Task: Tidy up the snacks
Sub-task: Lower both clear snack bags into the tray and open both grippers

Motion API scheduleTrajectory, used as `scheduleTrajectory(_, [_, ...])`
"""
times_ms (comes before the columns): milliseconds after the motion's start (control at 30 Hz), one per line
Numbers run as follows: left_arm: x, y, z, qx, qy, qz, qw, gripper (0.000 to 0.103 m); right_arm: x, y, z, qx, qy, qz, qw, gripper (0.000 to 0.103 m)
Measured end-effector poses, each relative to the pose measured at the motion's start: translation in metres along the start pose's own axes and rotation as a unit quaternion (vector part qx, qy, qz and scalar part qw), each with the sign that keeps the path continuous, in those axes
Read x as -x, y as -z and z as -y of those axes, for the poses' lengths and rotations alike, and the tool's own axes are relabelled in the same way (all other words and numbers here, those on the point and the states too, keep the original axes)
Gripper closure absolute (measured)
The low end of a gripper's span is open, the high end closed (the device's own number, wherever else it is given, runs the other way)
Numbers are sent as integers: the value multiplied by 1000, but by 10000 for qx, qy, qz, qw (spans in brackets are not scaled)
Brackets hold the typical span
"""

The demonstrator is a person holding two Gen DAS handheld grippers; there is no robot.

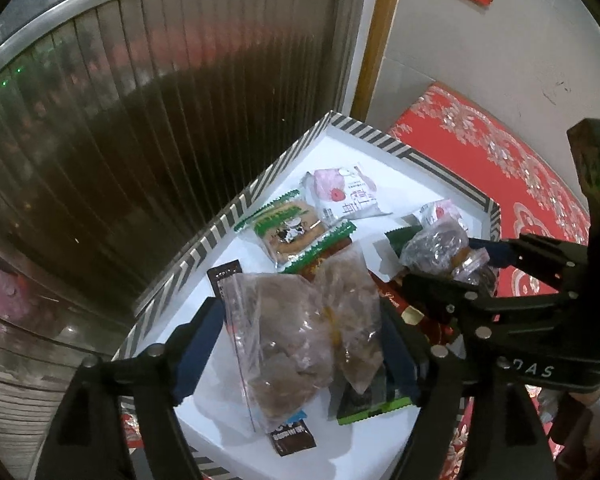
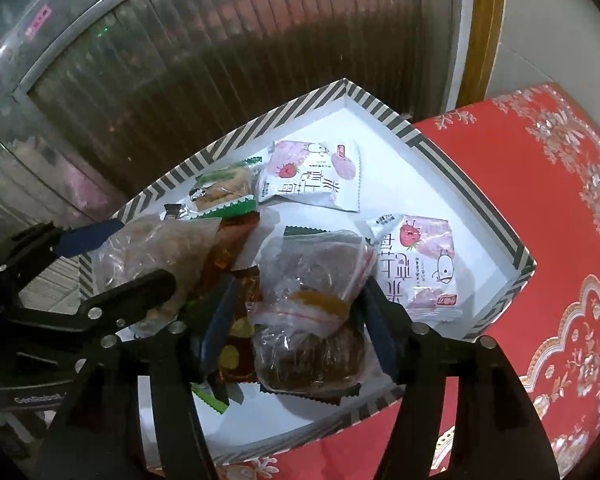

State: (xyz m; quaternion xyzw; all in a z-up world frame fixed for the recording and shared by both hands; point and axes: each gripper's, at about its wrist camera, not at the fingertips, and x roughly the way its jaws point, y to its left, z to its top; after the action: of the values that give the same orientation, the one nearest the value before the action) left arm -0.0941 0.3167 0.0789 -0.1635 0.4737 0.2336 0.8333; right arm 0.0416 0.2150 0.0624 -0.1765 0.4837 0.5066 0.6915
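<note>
A white box with a striped rim holds the snacks. In the left wrist view my left gripper stands open around a clear zip bag of brown pieces, which lies on other packets; the pads are just off its sides. My right gripper is open too, straddling a second clear bag of dark snacks that rests in the box. Each gripper shows in the other's view: the right one at the right, the left one at the left.
Two pink-and-white strawberry packs and a green-edged biscuit pack lie farther back in the box. Dark sachets lie near its front. The box sits on a red patterned cloth, beside a ribbed metal shutter.
</note>
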Motion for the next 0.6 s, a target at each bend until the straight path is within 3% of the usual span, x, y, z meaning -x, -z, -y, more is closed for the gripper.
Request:
scheduleTrajectory(100, [6, -1, -1, 30, -66, 106, 9999, 24, 8, -1, -1, 45, 11, 130, 9999, 41])
scheduleTrajectory(300, [32, -10, 6, -219, -470, 715, 9961, 20, 40, -2, -1, 88, 106, 576, 9982, 41])
scheduleTrajectory(467, [54, -18, 13, -134, -295, 1137, 9930, 16, 77, 6, 4, -36, 331, 1083, 9936, 41])
scheduleTrajectory(600, [71, -24, 33, -360, -159, 1519, 9876, 15, 111, 24, 9, -76, 666, 1542, 9858, 41])
